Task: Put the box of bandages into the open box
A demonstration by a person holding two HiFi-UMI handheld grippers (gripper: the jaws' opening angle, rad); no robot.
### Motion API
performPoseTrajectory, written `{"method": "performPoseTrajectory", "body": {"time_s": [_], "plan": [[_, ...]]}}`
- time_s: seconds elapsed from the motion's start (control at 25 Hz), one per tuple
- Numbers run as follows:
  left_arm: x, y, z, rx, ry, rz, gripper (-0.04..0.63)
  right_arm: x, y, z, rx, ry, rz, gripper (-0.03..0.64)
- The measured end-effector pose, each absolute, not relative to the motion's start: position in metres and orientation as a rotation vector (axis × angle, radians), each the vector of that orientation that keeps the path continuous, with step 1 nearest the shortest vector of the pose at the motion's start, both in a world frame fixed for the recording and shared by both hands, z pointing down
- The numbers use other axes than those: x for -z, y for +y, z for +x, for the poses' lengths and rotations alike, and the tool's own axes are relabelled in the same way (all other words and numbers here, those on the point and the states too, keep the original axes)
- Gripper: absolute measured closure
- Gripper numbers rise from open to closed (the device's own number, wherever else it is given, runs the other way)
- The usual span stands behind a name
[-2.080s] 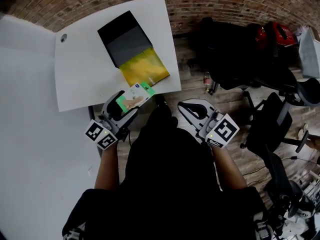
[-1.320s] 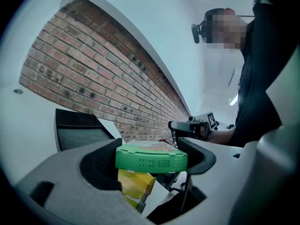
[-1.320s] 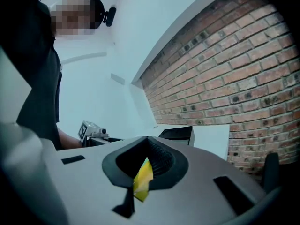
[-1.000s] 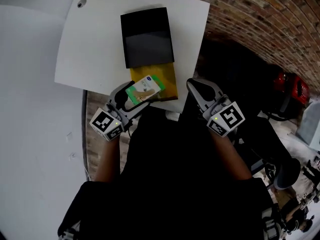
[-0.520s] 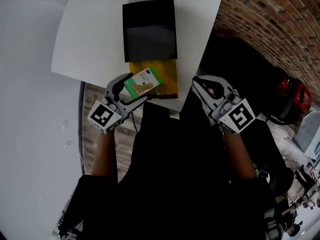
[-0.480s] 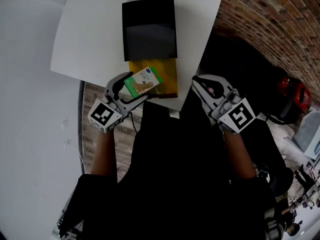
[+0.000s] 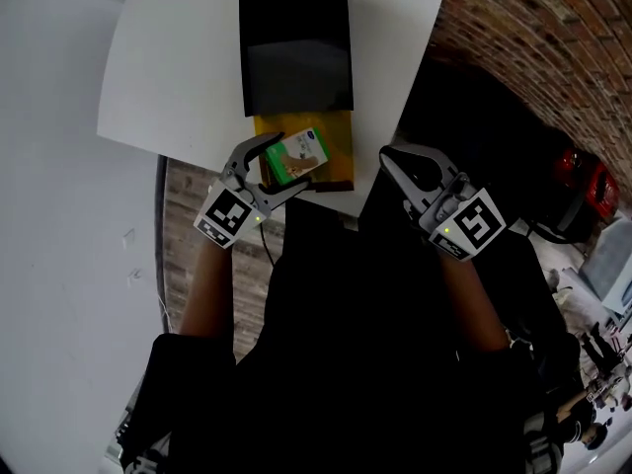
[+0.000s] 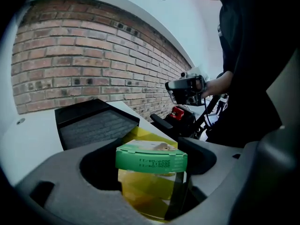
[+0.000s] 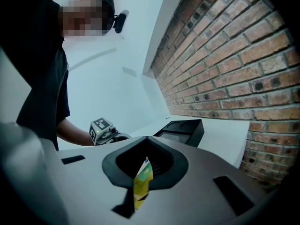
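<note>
Left tool [image 7: 288, 163]: jaws spread to the width of the bandage box [image 7: 299, 156] and clamped on it, one jaw on each side. In the left gripper view the box sits dead centre between the jaws, roughly level, with its green end face toward the camera.

In the head view the bandage box is at centre frame. It overlaps the yellow half [image 7: 338, 138] of the open box [image 7: 296, 47], close to the worktop's near edge. Can't tell whether it touches the yellow surface or hangs just above it.

Open box: the black half [image 7: 296, 18] is at upper centre of the head view, lying flat on the white worktop [image 7: 168, 77], with a grey panel inside. The yellow half butts against its lower side in frame.

Right tool [image 7: 398, 162]: jaws brought together with only a thin slit between them, nothing gripped. In the right gripper view a sliver of yellow and green shows through that slit, further off. In the head view the tool sits right of the open box, at the worktop's right edge, apart from the box. Its marker cube [image 7: 472, 227] is lower right of the tips.

A brick wall [image 7: 553, 28] fills the upper right of the head view and backs the worktop in both gripper views.
</note>
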State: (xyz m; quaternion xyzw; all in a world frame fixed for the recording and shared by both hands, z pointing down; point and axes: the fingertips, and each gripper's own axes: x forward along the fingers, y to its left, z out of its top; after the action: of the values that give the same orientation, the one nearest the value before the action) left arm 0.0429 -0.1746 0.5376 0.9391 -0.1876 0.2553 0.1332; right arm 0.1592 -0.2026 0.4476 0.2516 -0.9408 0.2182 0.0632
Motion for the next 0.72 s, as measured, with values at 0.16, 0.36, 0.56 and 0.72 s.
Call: {"method": "performPoseTrajectory", "body": {"time_s": [0.16,0.36,0.56,0.72], "plan": [[-0.546,-0.173,0.052,-0.776,-0.488,2.742,0.21,-0.451,-0.203,0.157,-0.673,-2.844,0.764,0.611],[-0.556,-0.17,0.064,-0.788,-0.418,2.771,0.21,-0.453,-0.198,0.153,-0.679,-2.84,0.752,0.611],[-0.566,-0.171,0.067,-0.804,-0.364,2.77,0.21,-0.456,-0.192,0.146,-0.689,-2.838,0.734,0.611],[-0.571,-0.171,0.068,-0.832,-0.331,2.766,0.21,-0.458,-0.191,0.144,-0.716,-2.841,0.731,0.611]]}}
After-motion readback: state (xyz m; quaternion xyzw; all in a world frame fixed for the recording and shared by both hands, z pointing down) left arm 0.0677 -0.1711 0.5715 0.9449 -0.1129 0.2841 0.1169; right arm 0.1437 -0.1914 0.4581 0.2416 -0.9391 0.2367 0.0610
